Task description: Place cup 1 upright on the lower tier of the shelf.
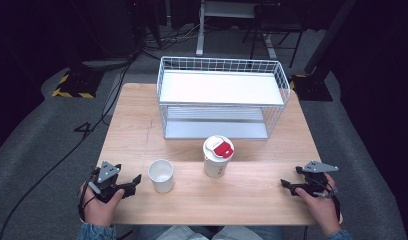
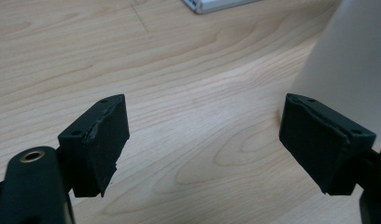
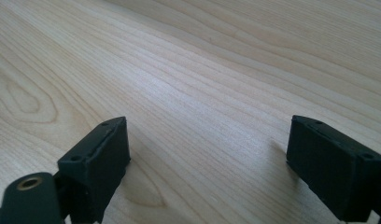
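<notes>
In the high view the left gripper (image 1: 133, 184) sat at the lower left of the frame, held in the person's left hand (image 1: 99, 205) over the near edge of the tabletop (image 1: 137, 120), its jaws spread wide with nothing between them. In the left gripper view the same jaws stood well apart over bare wood, and the white side of the open paper cup (image 2: 352, 70) rose just beyond the jaw at the right of that frame, close to it but not pinched. In the high view that open paper cup (image 1: 161, 175) stood upright just to the right of the left gripper, in the lower centre-left. Further right, near the middle of the frame, stood a taller lidded cup (image 1: 218, 156) with a red patch on its white lid. Behind both, in the upper centre, a white wire rack (image 1: 222, 95) rested on the tabletop. The right gripper (image 1: 288, 187) lay at the lower right, in the right hand (image 1: 322, 205), well apart from both cups; in the right gripper view its jaws were also parted, empty, over plain wood.
</notes>
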A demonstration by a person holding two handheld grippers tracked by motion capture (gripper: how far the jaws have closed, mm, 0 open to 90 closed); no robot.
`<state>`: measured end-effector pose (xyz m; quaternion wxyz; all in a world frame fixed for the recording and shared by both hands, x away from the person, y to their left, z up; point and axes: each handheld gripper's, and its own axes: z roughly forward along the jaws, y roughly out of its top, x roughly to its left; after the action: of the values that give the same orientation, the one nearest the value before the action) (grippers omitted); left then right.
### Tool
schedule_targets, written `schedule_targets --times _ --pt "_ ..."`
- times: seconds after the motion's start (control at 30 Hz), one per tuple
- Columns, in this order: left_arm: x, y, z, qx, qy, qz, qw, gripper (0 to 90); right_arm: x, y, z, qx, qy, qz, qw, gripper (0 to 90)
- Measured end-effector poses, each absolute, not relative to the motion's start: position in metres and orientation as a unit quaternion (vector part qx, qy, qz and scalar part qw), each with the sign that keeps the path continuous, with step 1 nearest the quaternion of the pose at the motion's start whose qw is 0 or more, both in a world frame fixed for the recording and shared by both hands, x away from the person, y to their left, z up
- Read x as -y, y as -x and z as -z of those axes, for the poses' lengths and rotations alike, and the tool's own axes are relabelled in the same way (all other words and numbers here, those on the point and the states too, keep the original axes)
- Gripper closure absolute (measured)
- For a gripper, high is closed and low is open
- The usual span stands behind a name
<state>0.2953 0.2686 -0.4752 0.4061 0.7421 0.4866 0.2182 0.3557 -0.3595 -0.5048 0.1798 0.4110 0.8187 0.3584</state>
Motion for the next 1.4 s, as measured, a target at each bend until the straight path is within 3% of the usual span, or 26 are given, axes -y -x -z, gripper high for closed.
schedule_targets --times 0.53,1.0,1.4 --pt "-0.267 -0.256 0.466 -0.433 -0.719 -0.207 0.502 16.7 0.359 -0.356 0.505 -0.819 -0.411 -0.358 0.180 13.5" --pt "-0.238 -0.239 0.466 -0.399 -0.719 -0.213 0.527 15.9 0.359 -0.356 0.505 -0.819 -0.411 -0.358 0.180 13.5" --pt "-0.219 -0.245 0.472 -0.423 -0.708 -0.224 0.519 15.6 0.359 -0.356 0.505 -0.819 -0.411 -0.358 0.180 13.5"
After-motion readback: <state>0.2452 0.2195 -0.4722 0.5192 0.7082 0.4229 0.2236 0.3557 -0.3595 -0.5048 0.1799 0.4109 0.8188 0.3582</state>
